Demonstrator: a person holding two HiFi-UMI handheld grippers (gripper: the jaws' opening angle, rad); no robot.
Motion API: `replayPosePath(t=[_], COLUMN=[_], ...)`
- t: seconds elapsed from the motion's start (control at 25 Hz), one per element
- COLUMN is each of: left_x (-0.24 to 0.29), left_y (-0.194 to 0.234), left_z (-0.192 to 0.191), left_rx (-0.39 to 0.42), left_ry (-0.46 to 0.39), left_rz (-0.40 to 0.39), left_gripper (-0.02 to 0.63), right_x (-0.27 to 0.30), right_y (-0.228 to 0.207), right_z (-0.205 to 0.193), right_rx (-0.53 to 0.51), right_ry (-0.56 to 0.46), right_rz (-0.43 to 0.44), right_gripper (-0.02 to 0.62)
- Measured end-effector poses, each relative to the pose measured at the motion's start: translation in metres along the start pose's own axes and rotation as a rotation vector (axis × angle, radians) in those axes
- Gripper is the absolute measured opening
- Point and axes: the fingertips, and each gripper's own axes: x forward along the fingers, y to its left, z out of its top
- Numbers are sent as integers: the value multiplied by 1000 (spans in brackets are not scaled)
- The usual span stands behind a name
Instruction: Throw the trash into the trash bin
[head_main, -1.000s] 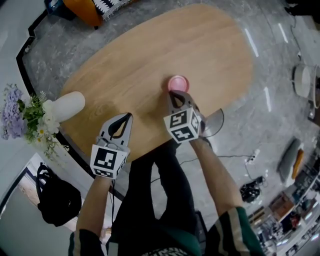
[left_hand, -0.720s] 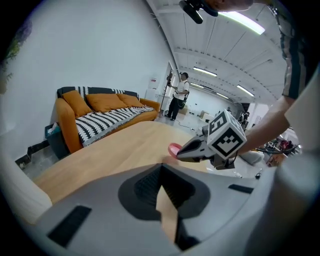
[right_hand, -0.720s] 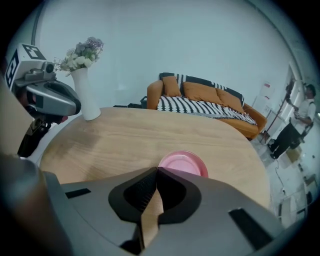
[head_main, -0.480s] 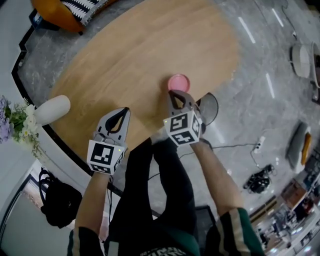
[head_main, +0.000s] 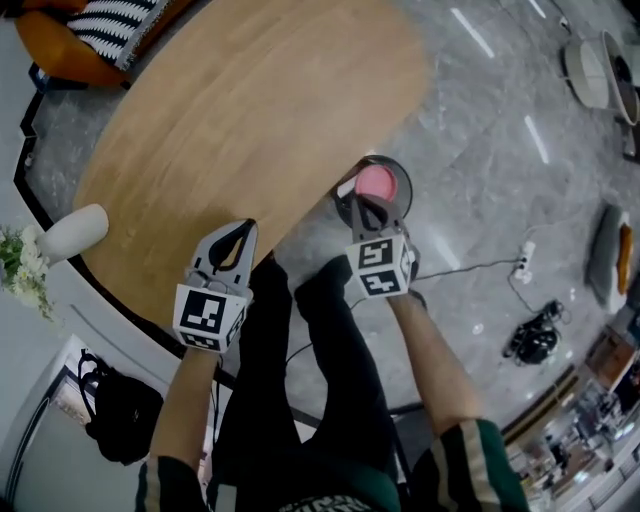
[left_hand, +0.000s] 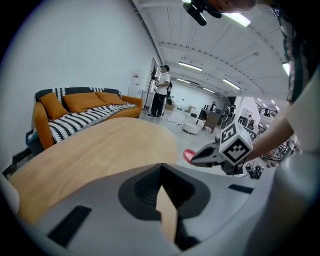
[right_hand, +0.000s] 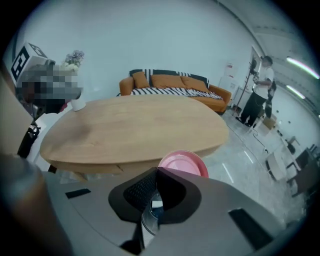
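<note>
Head view: 1 pink round cup (head_main: 377, 183) is held by the right gripper (head_main: 362, 202) over the round dark-rimmed trash bin (head_main: 405, 175), beside the oval wooden table (head_main: 230, 110).
Left gripper view: the left gripper (head_main: 246, 228) jaws are pressed together, empty.
Right gripper view: the cup's rim is pinched.

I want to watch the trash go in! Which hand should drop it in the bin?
Right. The right gripper is shut on the pink cup, seemingly over the trash bin. The left gripper is shut, empty, over the table.
</note>
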Motion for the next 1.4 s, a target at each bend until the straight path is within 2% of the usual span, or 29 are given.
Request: replayPosePath(t=[0.24, 0.4, 0.6, 0.64, 0.72, 0.8, 0.96, 1.04, 1.16, 1.4], left_x=[23, 39, 43, 43, 40, 34, 17, 8, -13, -77], left_y=[-33, -39, -38, -37, -35, -34, -34, -33, -27, -25], left_z=[-9, -23, -31, -31, -33, -35, -24, -11, 16, 82], left_rx=[36, 31, 24, 22, 10, -10, -17, -12, -7, -15], left_ry=[-8, -2, -7, -7, -6, -3, -1, -5, -22, -46], left_rz=[-23, -18, 7, 11, 20, 30, 44, 50, 65, 89], left_gripper=[0, 0, 0, 0, 0, 0, 0, 0, 0, 0], right_x=[16, 34, 53, 56, 57, 52, 31, 18, -9, -96], right_y=[-11, -8, -11, -14, -18, -19, -16, -19, -15, 5], right_z=[-85, -117, -151, -156, -162, -163, -142, -116, -64, 55], right_rx=[54, 62, 84, 89, 91, 89, 117, 159, 212, 291], right_ry=[86, 109, 146, 159, 176, 182, 156, 117, 45, -106], right_rz=[12, 43, 35, 30, 12, 7, 21, 20, 34, 78], right_gripper=[4, 5, 5, 13, 87, 87, 78, 27, 2, 0])
